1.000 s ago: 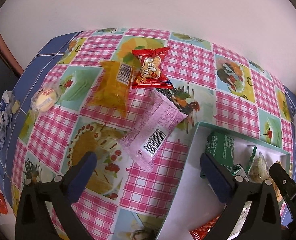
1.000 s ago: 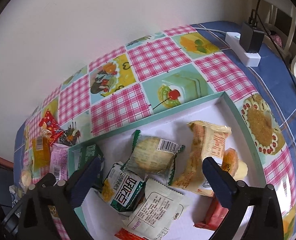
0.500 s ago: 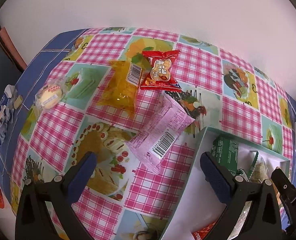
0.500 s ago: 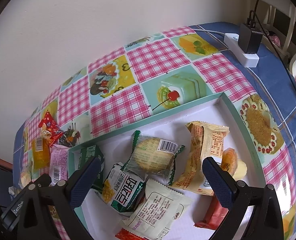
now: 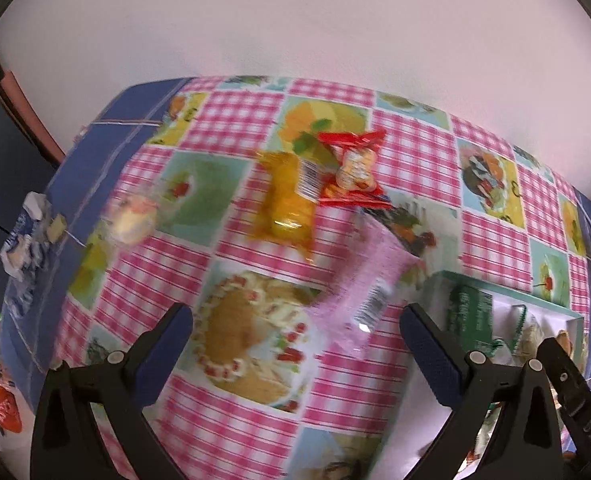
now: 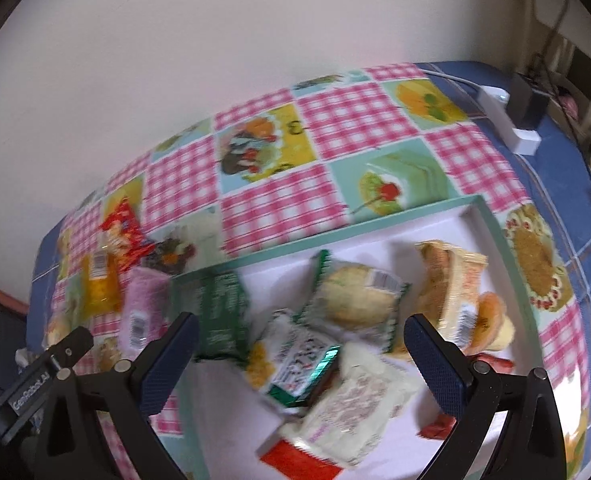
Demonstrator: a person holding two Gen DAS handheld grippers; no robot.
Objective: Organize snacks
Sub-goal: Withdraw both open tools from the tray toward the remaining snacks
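- The left gripper (image 5: pixel 295 344) is spread wide with nothing between its fingers, above the bench (image 5: pixel 231 420); the right gripper (image 6: pixel 299 348) is likewise released and empty, hovering over the tray.
- The bench, under a pink-check cloth with fruit and cake pictures, runs ahead of both grippers to a pale wall.
- The teal-rimmed white tray (image 6: pixel 411 216) lies below and ahead of the right gripper; in the left wrist view its corner (image 5: pixel 495 288) sits beside the left gripper's right finger.
- In the tray, ahead of the right gripper: a round cake in a green-edged wrapper (image 6: pixel 355 300), a tan packet (image 6: pixel 451 280) to its right, a dark green packet (image 6: pixel 219 304) at the left end, a green-and-white packet (image 6: pixel 303 364) and a white packet (image 6: pixel 355 404) nearest.
- Outside the tray, a pink packet (image 5: pixel 367 280) lies just ahead of the left gripper, between its fingers in view.
- Farther ahead lie a yellow packet (image 5: pixel 287 200) and a red packet (image 5: pixel 351 168), touching each other.
- Far to the left sits a small round wrapped snack (image 5: pixel 131 216), blurred.
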